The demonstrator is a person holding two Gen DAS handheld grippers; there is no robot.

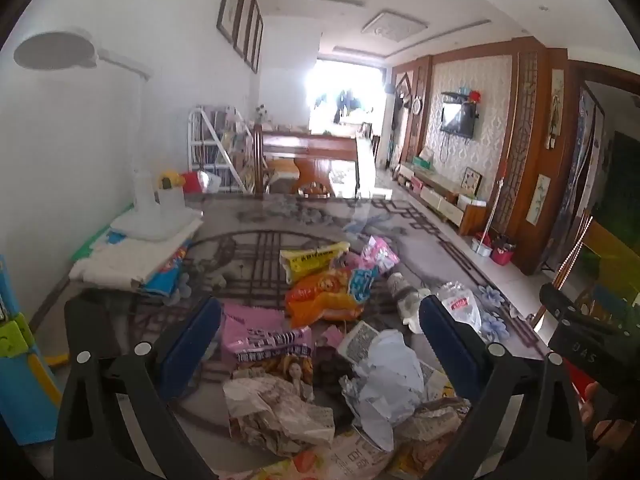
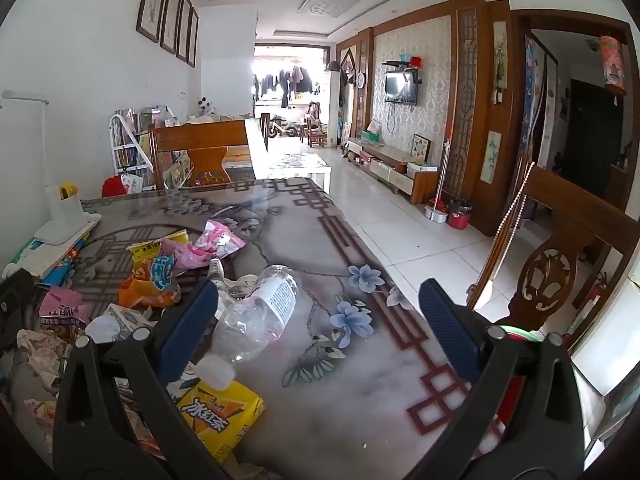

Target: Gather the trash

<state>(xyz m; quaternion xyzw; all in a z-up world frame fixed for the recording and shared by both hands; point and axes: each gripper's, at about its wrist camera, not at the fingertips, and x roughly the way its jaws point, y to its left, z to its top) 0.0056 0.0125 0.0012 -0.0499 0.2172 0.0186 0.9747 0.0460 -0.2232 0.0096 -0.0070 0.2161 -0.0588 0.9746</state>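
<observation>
Step, by judgement: start of pickup, nothing held. Table (image 2: 360, 380) carries litter heap.

Left gripper (image 1: 320, 340): fingers wide apart, empty; crumpled paper (image 1: 388, 376) and pink wrapper (image 1: 264, 340) lie between them.

Right gripper (image 2: 320, 320): fingers wide apart, empty; clear plastic bottle (image 2: 260, 312) on its side just inside left finger, long axis diagonal, cap end nearest camera, base pointing away up-right.

Next move, likely: centre on bottle across its axis, close.

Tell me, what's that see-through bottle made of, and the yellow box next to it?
The bottle looks like thin clear plastic: you see the table through it, and it's dented. The yellow box seems to be glossy coated cardboard, a drink carton, with folded edges and printed sides.
</observation>
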